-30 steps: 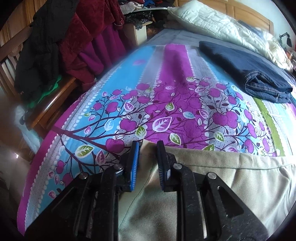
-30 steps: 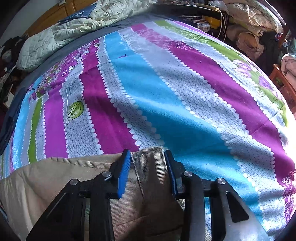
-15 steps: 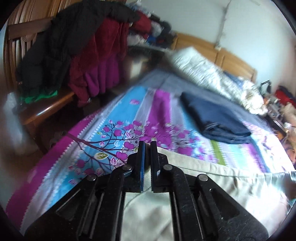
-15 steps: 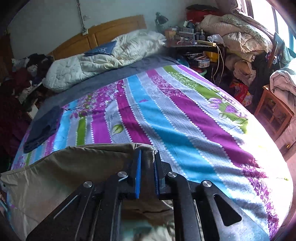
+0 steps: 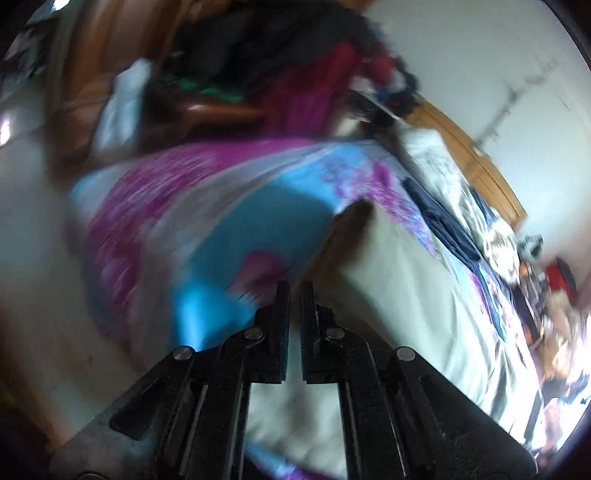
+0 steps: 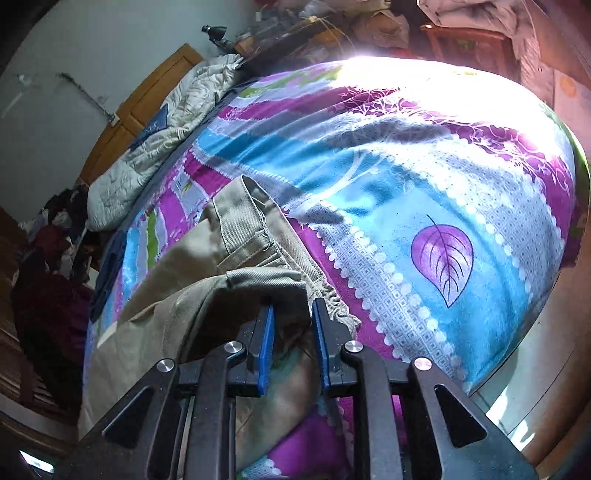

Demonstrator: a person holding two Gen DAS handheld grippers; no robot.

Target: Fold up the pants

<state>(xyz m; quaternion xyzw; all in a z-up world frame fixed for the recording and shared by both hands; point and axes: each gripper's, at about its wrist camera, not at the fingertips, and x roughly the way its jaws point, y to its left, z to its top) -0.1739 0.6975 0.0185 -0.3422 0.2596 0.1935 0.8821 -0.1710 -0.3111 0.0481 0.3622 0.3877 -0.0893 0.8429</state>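
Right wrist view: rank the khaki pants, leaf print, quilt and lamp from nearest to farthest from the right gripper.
1. Khaki pants, between the fingers of the right gripper.
2. Leaf print, ahead to the right on the sheet.
3. Quilt, far left, by the headboard.
4. Lamp, top, beyond the quilt.

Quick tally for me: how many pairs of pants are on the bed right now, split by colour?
Beige pants: 1, with the right gripper at one end
Dark blue pants, folded: 1
Total: 2
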